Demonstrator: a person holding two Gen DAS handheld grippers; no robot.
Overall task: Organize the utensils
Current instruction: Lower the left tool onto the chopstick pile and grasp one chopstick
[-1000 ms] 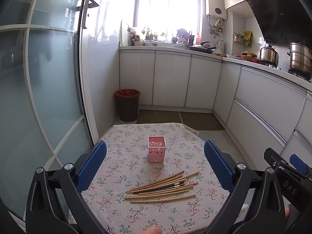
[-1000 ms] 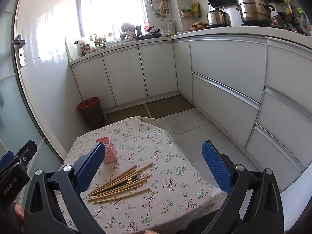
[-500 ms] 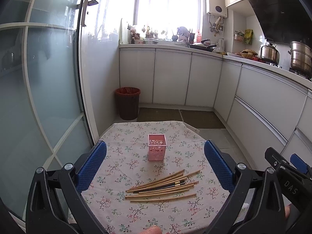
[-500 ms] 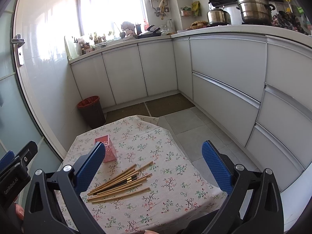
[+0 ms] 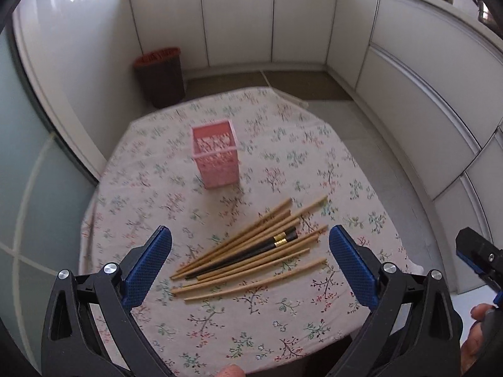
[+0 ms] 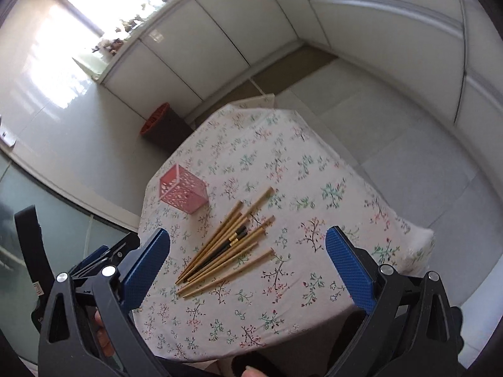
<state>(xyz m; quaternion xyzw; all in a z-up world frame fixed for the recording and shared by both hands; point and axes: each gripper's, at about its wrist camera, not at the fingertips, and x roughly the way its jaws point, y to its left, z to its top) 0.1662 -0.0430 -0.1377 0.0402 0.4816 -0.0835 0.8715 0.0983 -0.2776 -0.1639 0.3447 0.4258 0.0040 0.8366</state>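
The middle of the table [image 5: 314, 163] is taken up by an upright pink holder [image 5: 216, 156] and, just nearer the near edge, a loose fan of chopsticks [image 5: 251, 246] lying flat, with a narrow strip of bare cloth left between the two. Open cloth is left along the right edge, the far edge and the near edge. Above the chopsticks, the air between the wide-spread fingers of the left gripper [image 5: 250, 264] and of the right gripper [image 6: 248, 265] is unblocked.

Matt wooden chopsticks [image 5: 251, 248] lie on floral cloth [image 5: 283, 320]; the pink basket [image 5: 216, 160] looks like perforated plastic.
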